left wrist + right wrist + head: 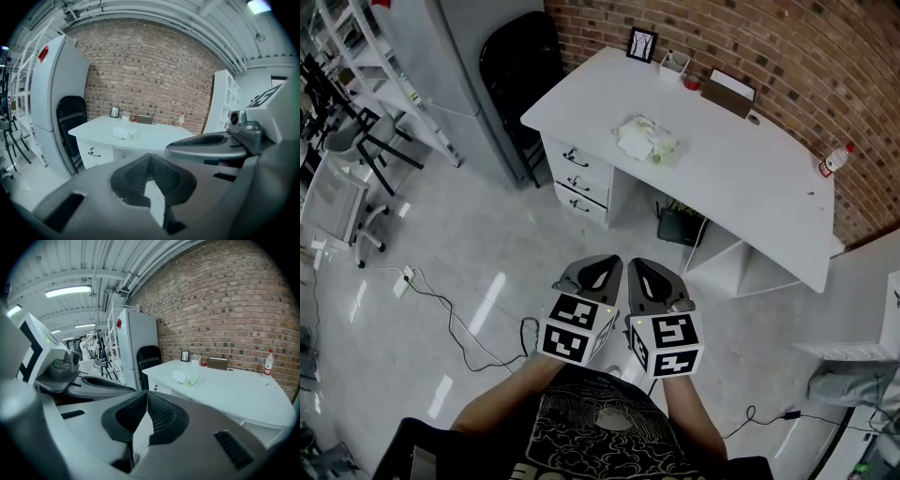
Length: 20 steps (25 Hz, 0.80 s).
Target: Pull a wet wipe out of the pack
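Observation:
The wet wipe pack [645, 141] lies on the white desk [750, 187], a pale crumpled packet with a greenish side. It also shows as the pack [123, 133] in the left gripper view and the pack [185, 377] in the right gripper view. My left gripper [602, 266] and right gripper [641, 270] are side by side close to my body, over the floor and well short of the desk. Both are shut with nothing between the jaws, as the left gripper [150, 157] and right gripper [146, 395] show in their own views.
A black chair [520, 56] and a grey cabinet [473, 47] stand left of the desk. On the desk's far side are a picture frame [642, 43], a cup [674, 63], a brown box [727, 92] and a bottle [834, 161]. Cables [459, 319] run across the floor.

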Each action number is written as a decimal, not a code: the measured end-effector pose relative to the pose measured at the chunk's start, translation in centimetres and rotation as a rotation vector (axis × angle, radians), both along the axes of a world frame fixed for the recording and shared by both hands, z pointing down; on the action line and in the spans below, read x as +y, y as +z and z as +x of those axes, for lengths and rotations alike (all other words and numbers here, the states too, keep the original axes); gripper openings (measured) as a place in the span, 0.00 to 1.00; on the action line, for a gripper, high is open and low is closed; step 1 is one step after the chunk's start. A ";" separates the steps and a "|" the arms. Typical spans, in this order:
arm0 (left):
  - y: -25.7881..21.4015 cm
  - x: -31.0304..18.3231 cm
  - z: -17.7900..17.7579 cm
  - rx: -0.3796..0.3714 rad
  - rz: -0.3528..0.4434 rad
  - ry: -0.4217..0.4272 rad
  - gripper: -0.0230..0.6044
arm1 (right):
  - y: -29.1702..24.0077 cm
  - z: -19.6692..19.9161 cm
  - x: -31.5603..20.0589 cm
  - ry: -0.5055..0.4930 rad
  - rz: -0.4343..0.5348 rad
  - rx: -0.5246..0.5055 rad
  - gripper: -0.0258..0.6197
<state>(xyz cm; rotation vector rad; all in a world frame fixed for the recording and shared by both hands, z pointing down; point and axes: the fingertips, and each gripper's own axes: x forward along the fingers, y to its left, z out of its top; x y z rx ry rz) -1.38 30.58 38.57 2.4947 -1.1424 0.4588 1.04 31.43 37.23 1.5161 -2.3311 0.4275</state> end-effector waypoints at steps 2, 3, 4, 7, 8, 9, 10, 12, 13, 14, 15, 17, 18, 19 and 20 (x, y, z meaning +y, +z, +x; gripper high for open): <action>0.0 -1.7 -0.5 0.003 -0.009 0.014 0.06 | 0.1 -0.5 -1.6 0.016 -0.011 0.003 0.07; 0.0 -2.5 -0.7 0.005 -0.013 0.022 0.06 | 0.1 -0.7 -2.4 0.024 -0.015 0.006 0.07; 0.0 -3.4 -0.8 0.006 -0.016 0.031 0.06 | 0.1 -0.8 -3.2 0.032 -0.019 0.010 0.07; -0.2 -5.9 -1.3 0.011 -0.021 0.058 0.06 | 0.0 -1.4 -5.5 0.058 -0.030 0.021 0.07; -0.2 -6.7 -1.5 0.013 -0.021 0.067 0.06 | 0.0 -1.5 -6.3 0.067 -0.033 0.024 0.07; -0.3 -7.5 -1.7 0.015 -0.021 0.077 0.06 | 0.0 -1.8 -7.0 0.075 -0.036 0.026 0.07; -0.4 -8.2 -2.0 0.017 -0.021 0.086 0.06 | -0.1 -2.1 -7.7 0.083 -0.037 0.028 0.07; -0.5 -9.6 -2.5 0.021 -0.023 0.104 0.06 | -0.2 -2.7 -9.1 0.096 -0.039 0.033 0.07; -0.5 -10.2 -2.8 0.023 -0.025 0.113 0.06 | -0.3 -3.1 -9.8 0.101 -0.039 0.036 0.07; -0.5 -10.8 -3.2 0.025 -0.027 0.122 0.06 | -0.3 -3.5 -10.4 0.107 -0.040 0.040 0.07; -0.5 -11.4 -3.4 0.027 -0.028 0.132 0.06 | -0.4 -3.9 -11.1 0.113 -0.040 0.043 0.07; -0.5 -12.5 -4.1 0.030 -0.028 0.150 0.06 | -0.5 -4.5 -12.2 0.127 -0.039 0.048 0.07; -0.5 -13.1 -4.4 0.031 -0.028 0.159 0.06 | -0.6 -4.9 -12.7 0.134 -0.038 0.049 0.07; -0.6 -13.6 -4.7 0.033 -0.027 0.167 0.06 | -0.6 -5.2 -13.1 0.141 -0.039 0.051 0.07; -0.7 -14.1 -5.0 0.035 -0.026 0.175 0.06 | -0.7 -5.5 -13.5 0.149 -0.041 0.052 0.07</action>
